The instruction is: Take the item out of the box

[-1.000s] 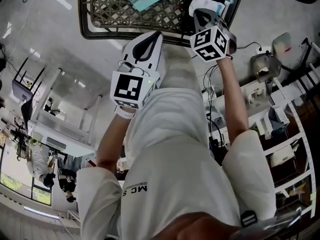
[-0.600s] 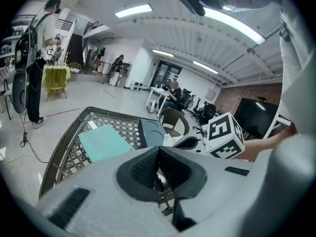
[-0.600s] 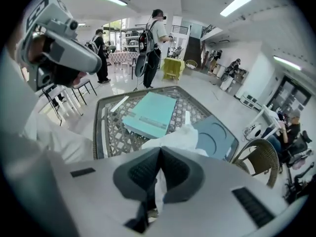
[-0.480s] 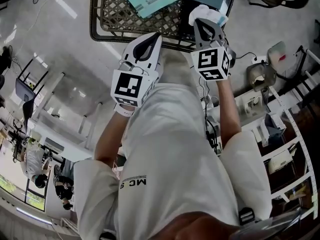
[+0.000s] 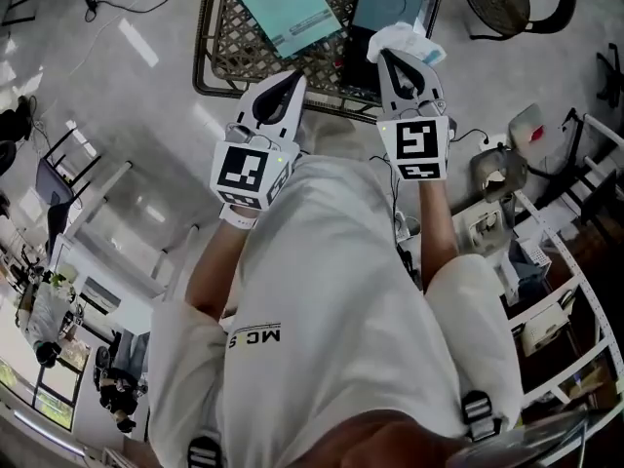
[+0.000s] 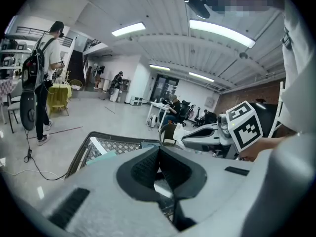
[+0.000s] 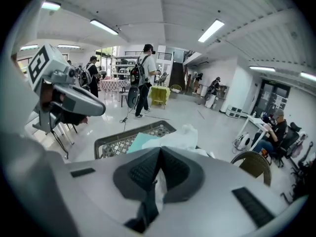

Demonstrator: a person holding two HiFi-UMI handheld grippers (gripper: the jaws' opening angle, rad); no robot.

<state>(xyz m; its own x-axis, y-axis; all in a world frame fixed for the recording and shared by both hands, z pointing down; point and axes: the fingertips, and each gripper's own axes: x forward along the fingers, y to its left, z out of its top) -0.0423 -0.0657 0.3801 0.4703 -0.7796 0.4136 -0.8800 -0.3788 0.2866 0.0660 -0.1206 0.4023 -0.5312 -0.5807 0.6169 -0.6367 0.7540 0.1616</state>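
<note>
R hand-held gripper [image 5: 405,57]: jaws pinched tight on the white crumpled item [image 5: 402,35], which hangs over the near edge of the lattice box [image 5: 219,66], prob. so it clears the rim. L hand-held gripper [image 5: 291,84]: jaws together, empty, alongside. Teal sheet [image 5: 288,8] lies inside the box.

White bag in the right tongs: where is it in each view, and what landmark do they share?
Head view: white bag, upper centre-right, at the right tongs' tip.
Left gripper view: white bag, small, just right of centre.
Right gripper view: white bag, centre, pinched in the shut tongs.
Shared landmark: teal sheet in the mesh basket.
</note>
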